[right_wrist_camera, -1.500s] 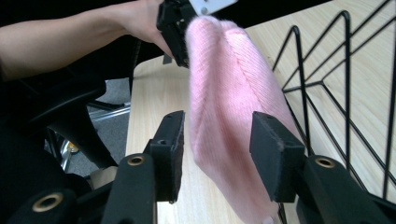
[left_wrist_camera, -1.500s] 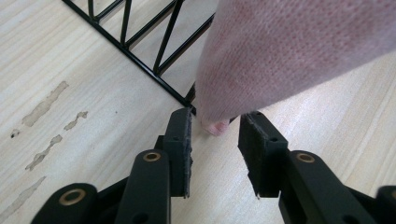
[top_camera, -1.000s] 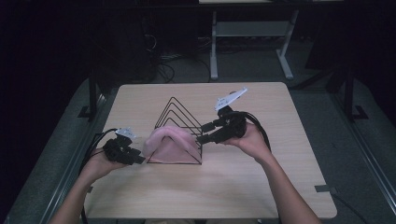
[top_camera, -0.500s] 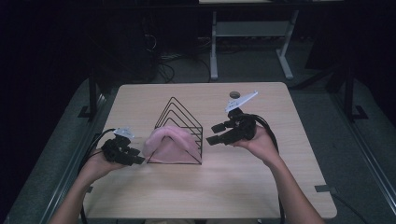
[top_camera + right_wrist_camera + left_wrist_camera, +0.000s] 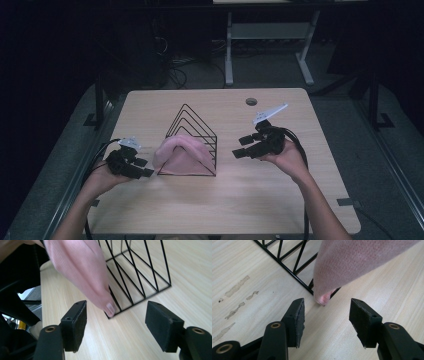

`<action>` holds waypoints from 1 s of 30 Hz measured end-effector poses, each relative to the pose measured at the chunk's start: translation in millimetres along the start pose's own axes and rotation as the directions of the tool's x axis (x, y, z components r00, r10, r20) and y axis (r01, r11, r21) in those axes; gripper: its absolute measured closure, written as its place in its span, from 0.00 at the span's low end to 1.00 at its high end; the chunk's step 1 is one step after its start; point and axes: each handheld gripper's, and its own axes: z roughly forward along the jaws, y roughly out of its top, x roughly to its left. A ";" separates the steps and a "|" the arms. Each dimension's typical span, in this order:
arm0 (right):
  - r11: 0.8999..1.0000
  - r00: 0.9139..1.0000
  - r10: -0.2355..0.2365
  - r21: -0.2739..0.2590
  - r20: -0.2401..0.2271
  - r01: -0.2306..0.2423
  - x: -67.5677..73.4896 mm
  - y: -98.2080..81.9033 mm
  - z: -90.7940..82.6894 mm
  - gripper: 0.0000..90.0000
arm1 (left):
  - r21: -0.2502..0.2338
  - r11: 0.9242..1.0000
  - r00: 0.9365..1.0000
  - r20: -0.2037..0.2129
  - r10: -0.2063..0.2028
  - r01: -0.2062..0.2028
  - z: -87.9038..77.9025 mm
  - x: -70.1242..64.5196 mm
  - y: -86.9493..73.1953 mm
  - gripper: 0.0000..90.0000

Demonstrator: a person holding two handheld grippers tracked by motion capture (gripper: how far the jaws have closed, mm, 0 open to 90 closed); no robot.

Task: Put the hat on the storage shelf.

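Both hand-held grippers open and empty, pink cloth draped over the wire rack.

The left hand-held gripper (image 5: 141, 167) sits just beside the pink cloth (image 5: 180, 152), its jaws parted and just been widening, nothing between the pads, the cloth's corner lying a little ahead of them. The right hand-held gripper (image 5: 241, 147) hovers apart from the black wire rack (image 5: 197, 127) on the other side, jaws wide and just been opening too, gripping nothing. The cloth hangs over the rack's front wires, its lower edge down on the tabletop (image 5: 280, 200).
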 end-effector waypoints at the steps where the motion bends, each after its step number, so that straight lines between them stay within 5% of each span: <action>1: 1.000 1.000 0.008 0.008 0.007 -0.008 -1.9 -3.7 -1.2 0.36 | 0.002 1.000 1.000 0.000 -0.004 0.004 0.2 -0.2 -0.6 0.50; 30: 0.991 0.983 0.128 0.010 0.131 -0.131 -17.8 -79.5 -36.5 0.31 | -0.025 0.999 0.999 0.007 -0.048 0.048 4.8 -1.7 -7.1 0.38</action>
